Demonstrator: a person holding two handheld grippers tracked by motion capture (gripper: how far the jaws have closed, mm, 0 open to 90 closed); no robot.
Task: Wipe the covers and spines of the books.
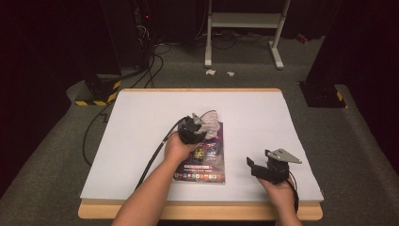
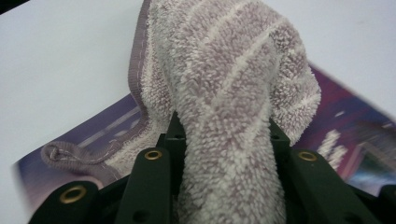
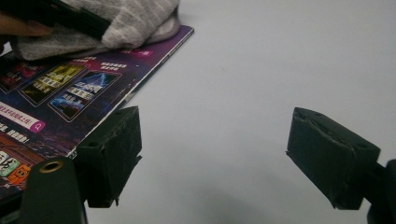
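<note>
Towel (image 2: 224, 93) clamped in left gripper (image 1: 200, 126), angled over booklet (image 1: 207, 160).

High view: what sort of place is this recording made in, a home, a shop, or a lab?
Most likely a lab or recording studio. A white-covered table stands on grey carpet amid dark curtains, black cables run across the floor, and hazard-striped stand bases flank it.

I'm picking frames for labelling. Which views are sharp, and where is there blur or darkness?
High view: table evenly lit, room behind dark. Left gripper view: towel crisp, book smeared at the edges. Right gripper view: book cover readable, near jaws soft.
</note>
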